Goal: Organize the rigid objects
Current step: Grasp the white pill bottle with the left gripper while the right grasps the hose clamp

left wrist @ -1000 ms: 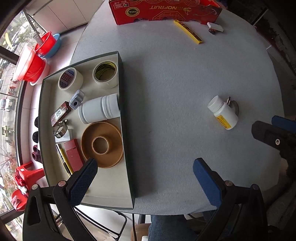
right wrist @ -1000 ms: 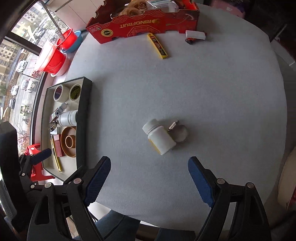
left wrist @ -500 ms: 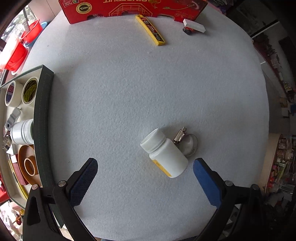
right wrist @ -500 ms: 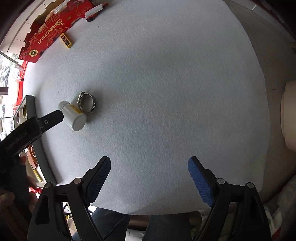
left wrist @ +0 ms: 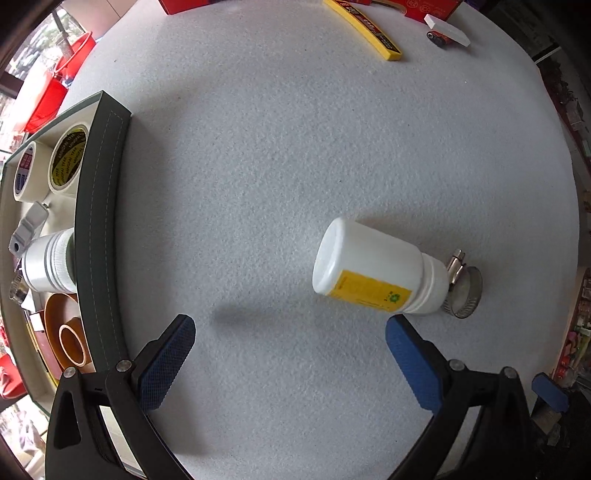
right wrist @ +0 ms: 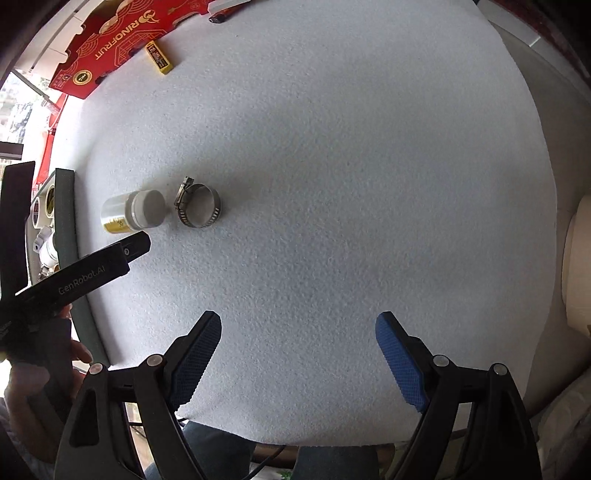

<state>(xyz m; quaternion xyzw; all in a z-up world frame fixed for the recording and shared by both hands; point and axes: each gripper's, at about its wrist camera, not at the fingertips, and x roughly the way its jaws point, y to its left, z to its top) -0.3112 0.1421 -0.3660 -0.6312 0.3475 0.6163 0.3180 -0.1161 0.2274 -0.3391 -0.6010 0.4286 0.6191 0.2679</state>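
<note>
A white pill bottle (left wrist: pixel 373 277) with a yellow label lies on its side on the grey table; it also shows in the right wrist view (right wrist: pixel 133 212). A metal hose clamp (left wrist: pixel 463 291) lies right beside its cap, also in the right wrist view (right wrist: pixel 197 205). My left gripper (left wrist: pixel 288 354) is open and empty, just short of the bottle, its right finger close to the bottle's cap end. My right gripper (right wrist: pixel 297 350) is open and empty over bare table, well to the right of both. The dark tray (left wrist: pixel 99 229) at the left holds tape rolls and other items.
A red carton (right wrist: pixel 110 40) stands at the far edge with a yellow box cutter (left wrist: pixel 364 27), a white block (left wrist: pixel 447 31) and a small dark object beside it. The left gripper's finger (right wrist: pixel 96 266) crosses the right wrist view near the bottle. Red buckets stand beyond the table's left edge.
My left gripper has swung from over the tray to the bottle and closed in on it. My right gripper has moved away to the right. The bottle and clamp have not moved.
</note>
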